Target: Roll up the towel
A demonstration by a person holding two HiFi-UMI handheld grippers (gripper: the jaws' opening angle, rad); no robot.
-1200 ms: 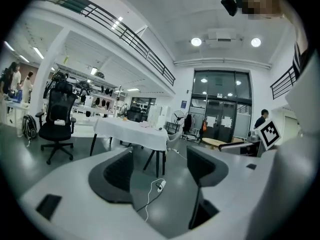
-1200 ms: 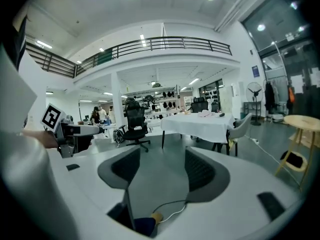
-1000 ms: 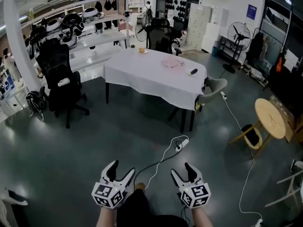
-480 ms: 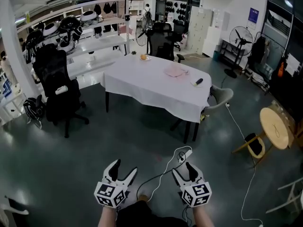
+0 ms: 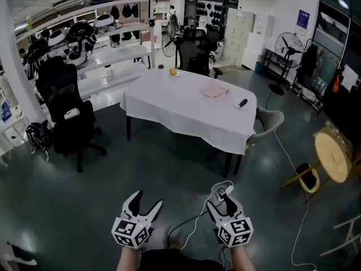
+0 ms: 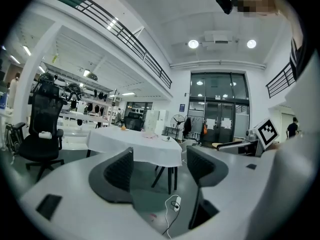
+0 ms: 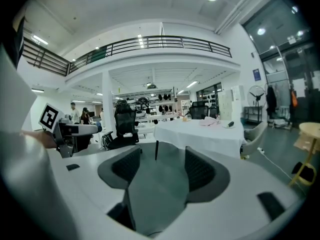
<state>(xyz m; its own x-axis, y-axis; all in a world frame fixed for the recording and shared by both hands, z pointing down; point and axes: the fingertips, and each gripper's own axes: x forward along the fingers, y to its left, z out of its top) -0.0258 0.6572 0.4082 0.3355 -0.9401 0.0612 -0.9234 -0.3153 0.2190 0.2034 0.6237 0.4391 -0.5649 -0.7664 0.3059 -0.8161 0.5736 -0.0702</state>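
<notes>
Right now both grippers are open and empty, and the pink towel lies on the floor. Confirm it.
Not quite: the head view shows the pink towel on the white table, not on the floor. The left gripper and right gripper are open and empty.

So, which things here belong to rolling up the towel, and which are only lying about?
For the job: pink towel, white-clothed table, left gripper, right gripper, both open and empty.
Lying about: black office chair, standing fan, round wooden table.

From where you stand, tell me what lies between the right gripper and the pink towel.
Head view: a white power strip by the right gripper, dark floor, then the white tablecloth up to the towel.
</notes>
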